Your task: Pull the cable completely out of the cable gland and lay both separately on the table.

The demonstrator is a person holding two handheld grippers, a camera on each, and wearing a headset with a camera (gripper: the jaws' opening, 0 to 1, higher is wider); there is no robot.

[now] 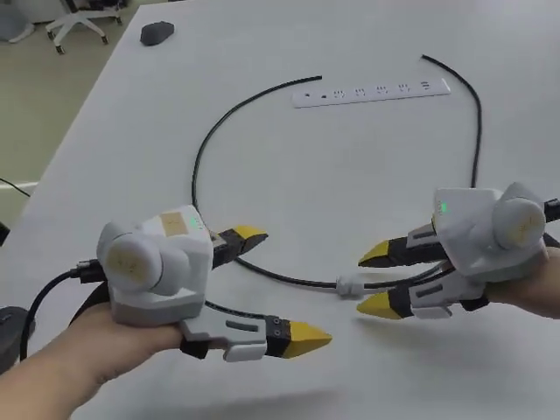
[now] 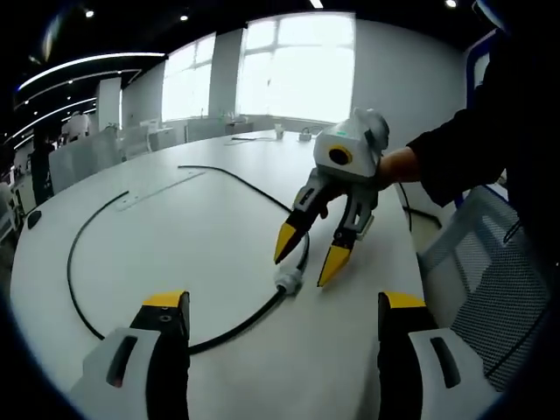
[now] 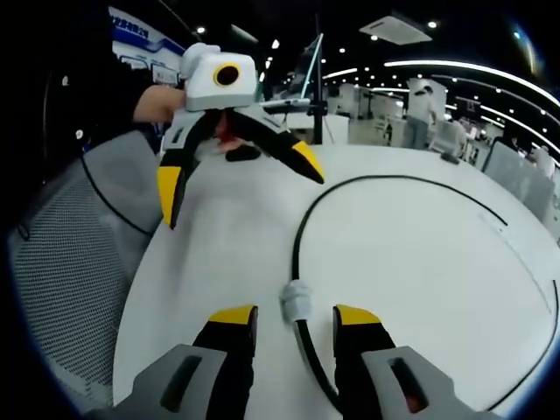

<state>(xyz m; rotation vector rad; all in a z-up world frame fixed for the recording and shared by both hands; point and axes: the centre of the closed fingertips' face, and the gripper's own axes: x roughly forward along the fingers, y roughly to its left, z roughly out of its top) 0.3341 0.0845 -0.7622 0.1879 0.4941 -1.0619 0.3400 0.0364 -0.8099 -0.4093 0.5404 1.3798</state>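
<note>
Gland (image 1: 348, 284), white, lies on the bench (image 1: 289, 166) right of centre in the head view, w/ the black cable (image 1: 194, 179) threaded through it: cable shows on both sides of the gland. To the left the cable swings in a wide loop toward the top of the frame and ends just beside a white power strip (image 1: 372, 91). Another stretch runs down the right side.

R claw (image 1: 372, 281), at the right edge of the head view, is released. Its yellow-tipped jaws are spread, one above the gland and one below, tips just beside it (no contact that I can see). In the right gripper view the gland sits btwn the two jaw tips at bottom centre w/ a gap on each side, cable trailing back under the claw and curving on toward the top.

L claw (image 1: 280, 285), lower left of the head view, is also released, jaws wide apart and gripping nothing. Its upper jaw is near the cable loop; the lower one hangs over bare bench. In the left gripper view the gland lies centre frame, ahead of the jaw tips, w/ the R claw pointing down at it from upper right.

Mouse (image 1: 157, 33), dark, sits on the bench at top left, well apart from the rest. Chair base (image 1: 83, 22) shows on the floor beyond.
</note>
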